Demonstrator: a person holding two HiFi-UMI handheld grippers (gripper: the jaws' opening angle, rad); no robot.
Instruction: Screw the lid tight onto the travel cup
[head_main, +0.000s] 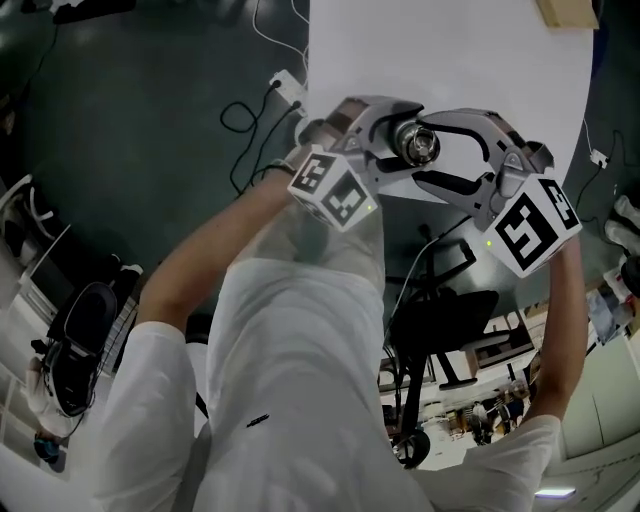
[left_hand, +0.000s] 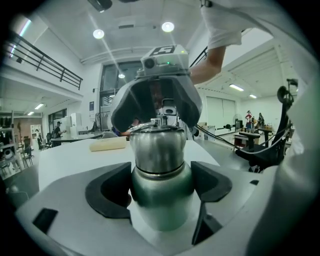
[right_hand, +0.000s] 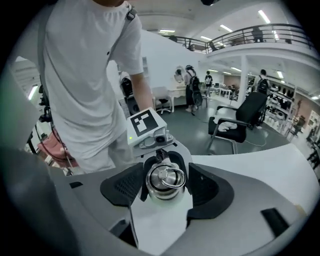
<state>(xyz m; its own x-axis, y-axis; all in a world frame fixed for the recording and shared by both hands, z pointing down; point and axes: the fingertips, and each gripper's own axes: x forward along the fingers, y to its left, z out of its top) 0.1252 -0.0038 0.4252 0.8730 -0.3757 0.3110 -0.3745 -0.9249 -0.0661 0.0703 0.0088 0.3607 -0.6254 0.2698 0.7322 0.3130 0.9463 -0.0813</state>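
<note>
The room is a big bright hall with desks, and some people are far off. A white table (head_main: 450, 40) sits over a dark floor. Cables (head_main: 240, 120) lie on the floor, and a black chair (head_main: 440, 310) stands close by the person's side. The person wears a white shirt (head_main: 300, 380) and holds both tools out over the near edge of the table. A pale block (left_hand: 107, 144) lies on the table, well past the tools.

The left gripper (left_hand: 161, 170) and the right gripper (right_hand: 165, 175) face each other, nose to nose. From above, they cover most of what they hold.

The travel cup (left_hand: 162, 200) is up in the air between them, over the table. It lies on its side. Its long way runs from one gripper to the other. The bottom end points at the left gripper and the top end points at the right gripper.

The left gripper's jaws are partly open, and the green body of the cup fills the gap. Both black pads press on its sides.

The silver lid (left_hand: 159, 147) is on the cup's top end. The right gripper's jaws sit snug on each side of the lid, with the lid right in the middle. In the right gripper view, the lid hides the cup's body.

A small metal ring (right_hand: 170, 176) lies flat on top of the lid.
</note>
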